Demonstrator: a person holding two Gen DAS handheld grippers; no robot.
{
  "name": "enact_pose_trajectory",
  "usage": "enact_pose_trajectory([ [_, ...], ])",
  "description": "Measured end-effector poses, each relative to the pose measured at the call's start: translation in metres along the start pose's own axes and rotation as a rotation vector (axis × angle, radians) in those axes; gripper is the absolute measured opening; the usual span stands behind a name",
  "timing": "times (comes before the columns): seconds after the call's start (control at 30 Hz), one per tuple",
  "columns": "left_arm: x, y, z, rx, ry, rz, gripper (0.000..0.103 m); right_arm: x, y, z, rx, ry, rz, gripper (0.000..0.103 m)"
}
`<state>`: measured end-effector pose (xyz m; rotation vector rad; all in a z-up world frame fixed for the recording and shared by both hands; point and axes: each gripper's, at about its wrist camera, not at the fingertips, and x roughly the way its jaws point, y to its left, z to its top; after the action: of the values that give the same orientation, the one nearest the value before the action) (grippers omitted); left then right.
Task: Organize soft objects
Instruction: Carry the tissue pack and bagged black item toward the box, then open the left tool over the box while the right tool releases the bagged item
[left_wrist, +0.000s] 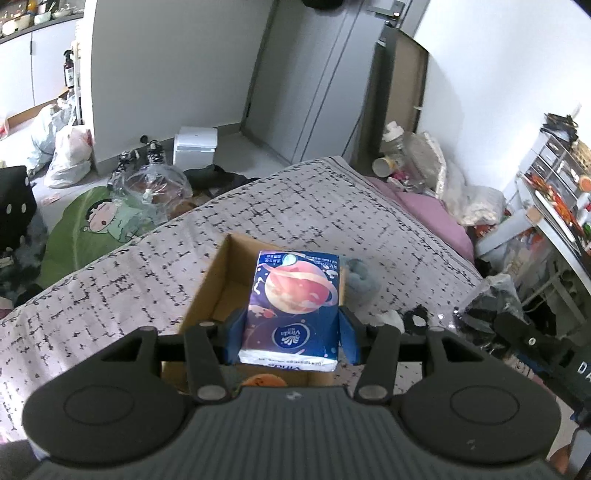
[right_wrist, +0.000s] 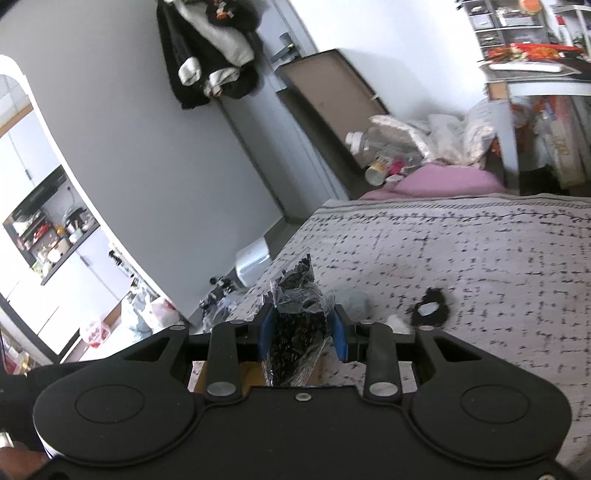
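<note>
Spread across both views is a bed (left_wrist: 314, 206) under a pale cover with a broken black grid, in a cluttered room. Your left gripper (left_wrist: 291, 332) is clamped on a tissue pack (left_wrist: 295, 299), blue with a pink ringed planet printed on it. Its blue pads press the pack's two long sides near the end closest to you, and the rest of the pack sticks out away from you beyond the fingertips. The pack hangs over a cardboard box (left_wrist: 218, 273) that stands open on the bed cover; something orange (left_wrist: 264, 380) shows at the box's near edge, just under the pack.

Your right gripper (right_wrist: 301, 332) is closed on a clear plastic bag of small black pieces (right_wrist: 295, 321). The bag sits upright between the blue pads, its crumpled top rising above and beyond the fingertips and its lower end hanging toward you. A strip of cardboard shows just below it.

Past the right gripper, on the bed cover, lie a grey-blue fluffy thing (right_wrist: 354, 302), a small white lump (right_wrist: 397, 323) and a black fuzzy ring (right_wrist: 432, 310), each near the others but apart.

At the far end of the bed lies a pink cloth (right_wrist: 443, 179), with bottles and bags beyond it.
</note>
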<state>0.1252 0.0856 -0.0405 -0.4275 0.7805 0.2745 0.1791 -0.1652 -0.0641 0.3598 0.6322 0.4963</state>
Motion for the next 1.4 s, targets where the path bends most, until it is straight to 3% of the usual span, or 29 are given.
enact_pose_trajectory([
  [0.33,0.023,0.036,0.005,-0.050,0.063,0.006,0.051,0.038,0.037,-0.013,-0.049,0.084,0.019,0.032],
  [0.63,0.056,0.044,0.005,-0.053,0.130,0.004,0.051,0.055,0.055,-0.025,-0.078,0.124,0.010,0.032],
  [1.17,0.048,0.058,0.013,-0.098,0.093,0.018,0.059,0.073,0.061,-0.036,-0.075,0.170,0.007,0.033],
  [1.3,0.041,0.060,0.015,-0.087,0.086,0.038,0.062,0.073,0.064,-0.035,-0.069,0.161,0.019,0.040],
  [1.4,0.038,0.057,0.016,-0.070,0.098,0.050,0.074,0.068,0.064,-0.032,-0.073,0.155,0.025,0.050],
])
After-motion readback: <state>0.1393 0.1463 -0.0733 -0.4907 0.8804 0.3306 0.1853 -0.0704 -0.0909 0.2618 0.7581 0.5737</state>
